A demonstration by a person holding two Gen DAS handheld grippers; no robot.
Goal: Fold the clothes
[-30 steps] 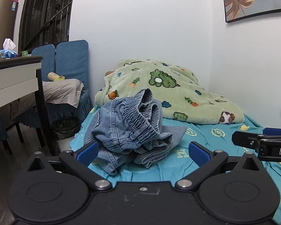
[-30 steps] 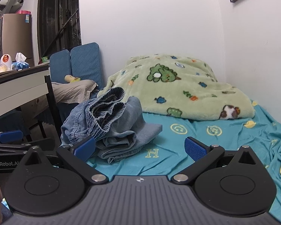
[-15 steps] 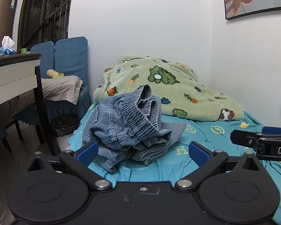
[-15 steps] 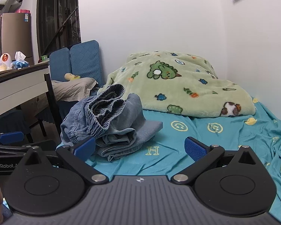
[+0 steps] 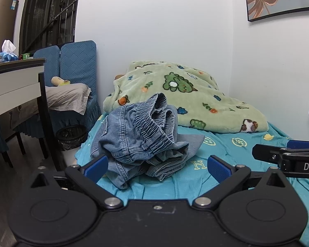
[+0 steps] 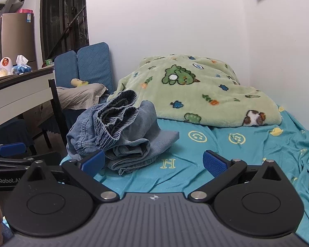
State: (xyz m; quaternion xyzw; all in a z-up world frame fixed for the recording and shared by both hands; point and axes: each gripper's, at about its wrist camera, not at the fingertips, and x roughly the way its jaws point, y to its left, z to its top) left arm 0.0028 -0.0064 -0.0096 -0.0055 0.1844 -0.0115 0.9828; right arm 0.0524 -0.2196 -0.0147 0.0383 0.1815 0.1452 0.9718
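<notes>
Folding not yet begun, by the look of it. Denim trousers (image 5: 142, 138) heaped in a crumpled pile near the left edge of the bed (image 5: 226, 156), elastic waistband bunched on top, legs tucked and twisted underneath, resting on the turquoise sheet. Green cartoon-print blanket (image 5: 185, 94) lumped at the head end against the wall, just behind the pile and apparently not touching it.

Left tool (image 5: 157, 166) spread wide, holding nothing, hovering short of the near side of the heap, its left pad lined up in front of the pile's lower left corner. Right tool (image 6: 153, 161) likewise spread wide and empty, beside the left one, aimed more at the bare sheet right of the trousers.

Everything left to do: lifting the trousers out of the heap, shaking or spreading flat on the free sheet, matching the legs, then folding over. Plenty of bare bed toward the right edge for laying out.
</notes>
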